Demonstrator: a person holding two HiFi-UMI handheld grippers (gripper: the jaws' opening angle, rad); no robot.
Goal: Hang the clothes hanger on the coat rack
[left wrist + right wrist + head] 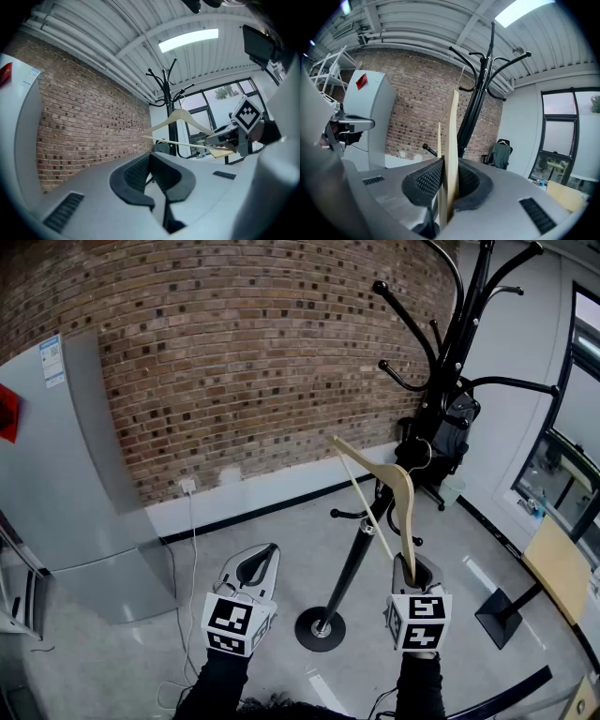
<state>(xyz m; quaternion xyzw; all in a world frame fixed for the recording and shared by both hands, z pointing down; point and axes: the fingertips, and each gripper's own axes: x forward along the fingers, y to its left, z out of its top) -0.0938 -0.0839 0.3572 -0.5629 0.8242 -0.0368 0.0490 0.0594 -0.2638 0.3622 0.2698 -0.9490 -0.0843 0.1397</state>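
1. Head view: the right gripper [411, 570] holds the hanger [405, 512] upright by one arm end, with the hook up near the pole of the rack [354, 554]. The left gripper [262, 559] sits low to the left, apart from both.
2. Left gripper view: its jaws meet at the tips with nothing between them.
3. Right gripper view: its jaws are closed on the hanger's wood, with the rack behind.

Both dark-sleeved forearms reach forward side by side, low in the head view. The left gripper [267, 557] has its jaws closed together on nothing. The right gripper [411, 570] has its jaws clamped on one end of the wooden hanger [403, 488]
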